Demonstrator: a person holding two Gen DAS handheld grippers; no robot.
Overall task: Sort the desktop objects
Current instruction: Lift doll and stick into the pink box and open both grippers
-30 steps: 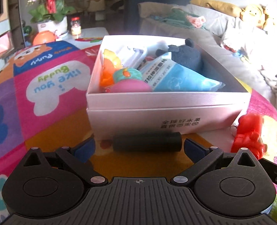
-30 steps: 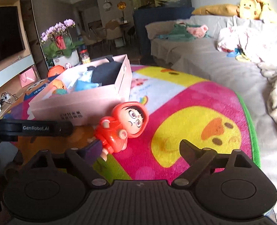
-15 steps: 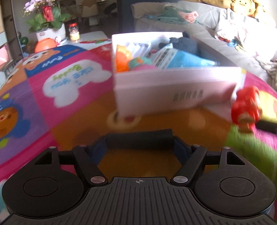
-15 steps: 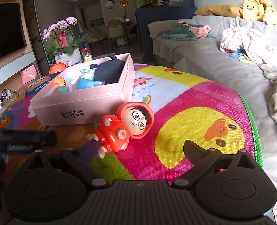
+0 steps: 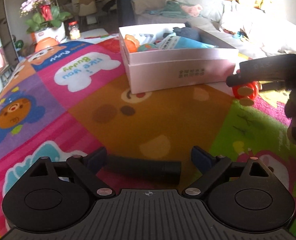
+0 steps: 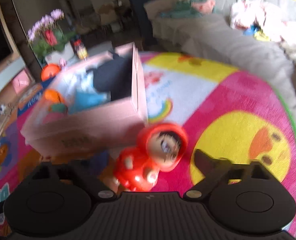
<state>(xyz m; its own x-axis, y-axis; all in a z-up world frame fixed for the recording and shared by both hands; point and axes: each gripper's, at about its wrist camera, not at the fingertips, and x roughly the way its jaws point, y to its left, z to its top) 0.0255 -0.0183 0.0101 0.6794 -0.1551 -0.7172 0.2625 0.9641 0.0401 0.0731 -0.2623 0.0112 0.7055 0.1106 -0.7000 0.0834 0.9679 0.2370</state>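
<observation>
A black cylinder point(image 5: 143, 170) lies crosswise on the colourful play mat point(image 5: 158, 120), between the fingers of my left gripper point(image 5: 150, 155). Its jaws are opening, and the right pad stands clear of the cylinder's end. A red hooded doll point(image 6: 152, 156) lies on the mat at the near right corner of the pale pink box point(image 6: 83, 130). My right gripper point(image 6: 152, 158) straddles the doll with its jaws closing, and small gaps still show at both pads. The left wrist view shows the right gripper point(image 5: 258, 74) over the doll point(image 5: 246, 92) beside the box point(image 5: 178, 74).
The box holds an orange toy point(image 5: 131, 44), a blue packet point(image 5: 180, 42) and a dark plush point(image 5: 186, 33). Behind the mat stand a flower pot point(image 5: 47, 24), a jar point(image 5: 74, 32) and an orange ball point(image 5: 45, 42). A grey sofa point(image 6: 238, 46) with clothes runs along the right.
The left gripper closed on the cylinder, drew it back from the box, and has now spread its jaws. The right gripper moved forward over the doll while its jaws narrowed.
</observation>
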